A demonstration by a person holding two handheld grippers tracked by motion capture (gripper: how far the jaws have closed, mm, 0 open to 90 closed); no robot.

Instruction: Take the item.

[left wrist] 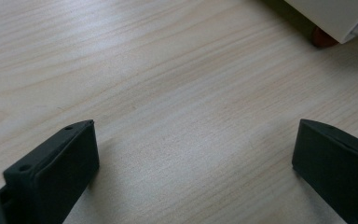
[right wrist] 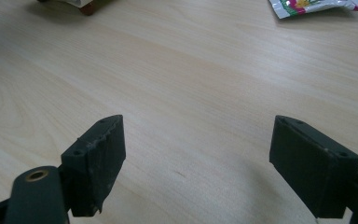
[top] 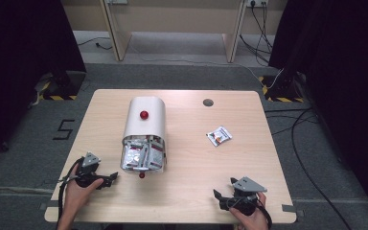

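Left gripper (top: 109, 179) and right gripper (top: 219, 196): jaws apart (empty) over pale wood-grain table (top: 196, 143); crinkled foil packet (top: 219, 135) beyond.

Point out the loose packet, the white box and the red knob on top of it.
Loose packet (top: 219, 136), high view, middle of the wrapper.
White box (top: 151, 125), high view, its curved top.
Red knob (top: 144, 115), high view, its centre.

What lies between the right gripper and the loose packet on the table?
Nothing: bare wood runs from the open right gripper to the packet in the right gripper view; the high view agrees.
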